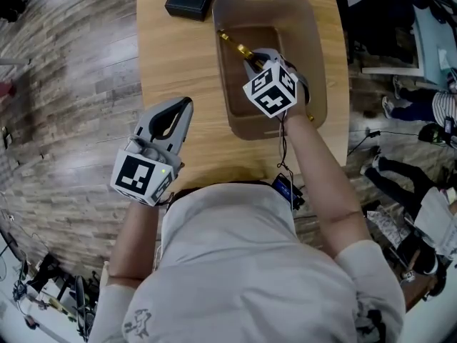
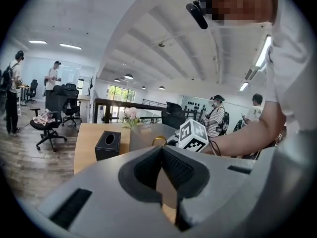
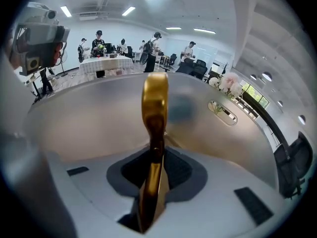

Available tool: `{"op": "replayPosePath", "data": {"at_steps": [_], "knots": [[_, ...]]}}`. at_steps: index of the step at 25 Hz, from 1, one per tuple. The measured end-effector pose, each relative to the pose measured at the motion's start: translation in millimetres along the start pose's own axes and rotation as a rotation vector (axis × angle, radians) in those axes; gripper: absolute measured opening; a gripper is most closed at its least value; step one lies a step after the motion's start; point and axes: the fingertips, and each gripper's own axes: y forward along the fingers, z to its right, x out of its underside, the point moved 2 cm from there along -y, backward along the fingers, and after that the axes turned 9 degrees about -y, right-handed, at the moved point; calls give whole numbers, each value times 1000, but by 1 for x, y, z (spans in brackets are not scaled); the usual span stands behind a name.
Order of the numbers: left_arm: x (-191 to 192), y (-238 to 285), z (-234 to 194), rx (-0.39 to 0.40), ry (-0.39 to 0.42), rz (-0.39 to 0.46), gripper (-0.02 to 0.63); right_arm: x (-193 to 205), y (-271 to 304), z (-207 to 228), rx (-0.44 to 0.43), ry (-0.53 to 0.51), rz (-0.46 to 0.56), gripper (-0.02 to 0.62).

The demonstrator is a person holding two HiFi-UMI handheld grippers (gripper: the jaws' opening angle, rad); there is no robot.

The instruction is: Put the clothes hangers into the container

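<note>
Now, right gripper (image 3: 154,168): fingers (image 3: 182,170) clamp the gold hanger (image 3: 154,98) inside the container (image 1: 314,63).
Left gripper (image 2: 161,151): clenched, empty.
Risk: released tilted, hanger may prop against container wall.

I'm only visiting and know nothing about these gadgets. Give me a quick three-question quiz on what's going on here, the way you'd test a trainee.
1. Multiple choice: what is clamped in the right gripper?
A) a gold clothes hanger
B) a spoon
C) a cup

2. True or false: the left gripper is reaching inside the container.

3. Fill in the blank: the left gripper's jaws are ____ and hold nothing.

Key: 1 A. 2 False; it is over the table, beside the container. 3 closed.
</note>
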Motion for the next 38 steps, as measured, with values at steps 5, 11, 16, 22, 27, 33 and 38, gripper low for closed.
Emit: {"op": "replayPosePath", "data": {"at_steps": [5,11,16,22,27,33,38], "knots": [[2,-1,-1,-8,-3,-4,6,-1,4,-12,-33,-28,-2,98],[1,-8,0,-9,0,4,6,-4,2,-26,-82,-40,-7,158],[-3,-16,4,7,14,13,6,-6,-11,-29,-69,-32,-8,173],[-12,-36,15,35,50,43,6,-11,-42,-33,-8,-8,0,173],[-15,-54,27,70,81,54,6,-23,-70,-35,51,-24,5,173],[-22,-87,38,112,126,79,6,-42,-112,-46,117,34,53,165],[-22,-114,43,141,153,89,6,-59,-149,-67,166,95,111,150]]}}
